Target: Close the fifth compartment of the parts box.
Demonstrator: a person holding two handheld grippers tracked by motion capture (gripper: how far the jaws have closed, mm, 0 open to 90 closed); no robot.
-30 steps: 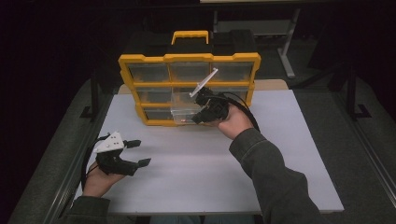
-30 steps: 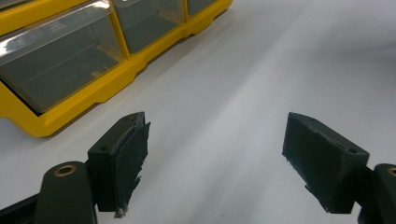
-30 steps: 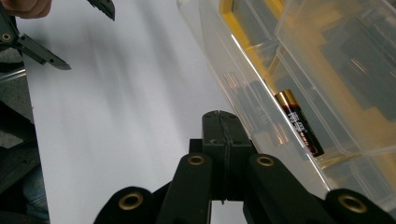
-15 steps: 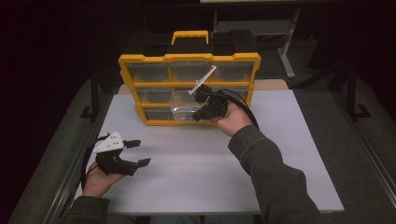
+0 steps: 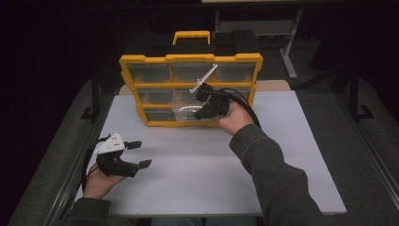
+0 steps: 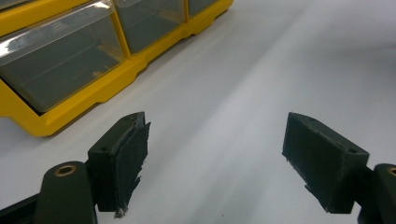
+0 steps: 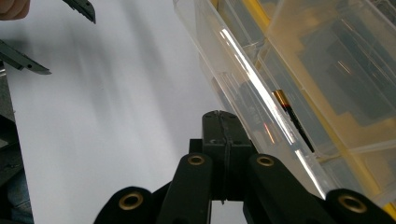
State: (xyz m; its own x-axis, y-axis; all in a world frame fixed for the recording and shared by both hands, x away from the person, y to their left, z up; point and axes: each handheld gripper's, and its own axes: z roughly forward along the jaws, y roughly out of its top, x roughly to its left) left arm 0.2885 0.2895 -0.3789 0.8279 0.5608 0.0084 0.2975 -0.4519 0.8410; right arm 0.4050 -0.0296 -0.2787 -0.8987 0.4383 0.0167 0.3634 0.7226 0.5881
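A yellow organizer (image 5: 188,59) with clear drawers stands upright at the back of the white table (image 5: 301,155). Its middle drawer (image 5: 184,109) sticks out a little. My right gripper (image 5: 200,109) is shut just at that drawer's front, its jaws pressed together with nothing seen between them. In the right gripper view the clear drawer (image 7: 243,70) runs beside the shut gripper (image 7: 219,116), and a black battery with a gold tip (image 7: 292,119) lies inside. My left gripper (image 5: 141,153) rests open near the table's front left, nothing between its pads (image 6: 133,149).
The organizer's yellow base (image 6: 70,121) and lower drawers lie ahead-left of the left gripper. A yellow carry handle (image 5: 191,35) tops the organizer. A white rod (image 5: 203,77) rises from the right gripper. Bare table spreads across the middle and right. Dark surroundings beyond the edges.
The right gripper has edged slightly toward the organizer at the protruding drawer. The left gripper has stayed where it was, open.
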